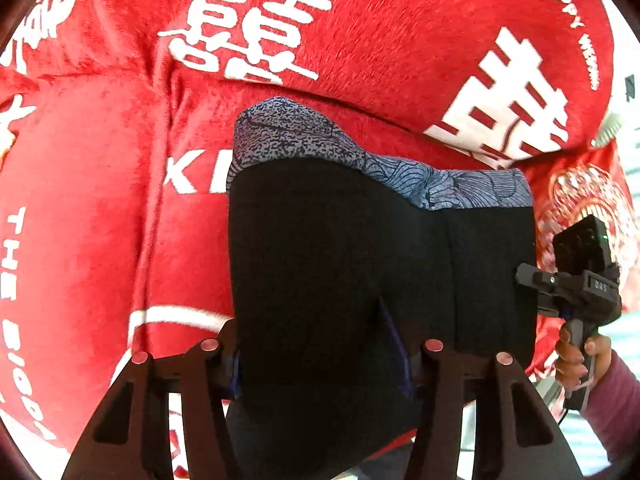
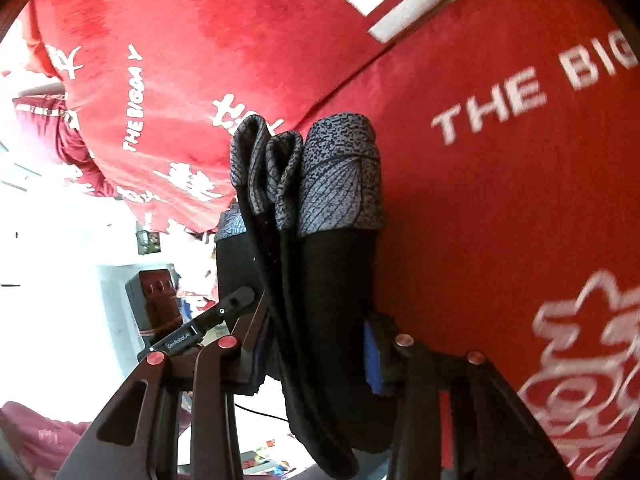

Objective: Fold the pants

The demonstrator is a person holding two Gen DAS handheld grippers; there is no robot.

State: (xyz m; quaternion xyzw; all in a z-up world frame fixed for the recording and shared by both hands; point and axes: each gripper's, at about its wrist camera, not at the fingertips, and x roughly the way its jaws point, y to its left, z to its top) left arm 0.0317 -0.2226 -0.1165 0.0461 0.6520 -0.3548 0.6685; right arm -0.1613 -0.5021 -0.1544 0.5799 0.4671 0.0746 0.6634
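Left wrist view: left tongs (image 1: 326,354) grip the black pants (image 1: 360,264), right tongs (image 1: 528,276) clamp the far edge (right wrist view confirms). Folded bundle hangs between both, patterned waistband (image 1: 400,168) up, over red blanket (image 1: 100,220).

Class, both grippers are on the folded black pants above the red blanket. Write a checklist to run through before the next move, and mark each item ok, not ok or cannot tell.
1. Left gripper has the pants between its fingers: ok.
2. Right gripper has the folded layers between its fingers: ok.
3. Patterned waistband at one end, layers together: ok.
4. Layers lined up evenly at the edges: not ok, they bunch in the right wrist view.
5. Red blanket flat beneath: not ok, creased.
6. Far end of the pants clear of the blanket: cannot tell.
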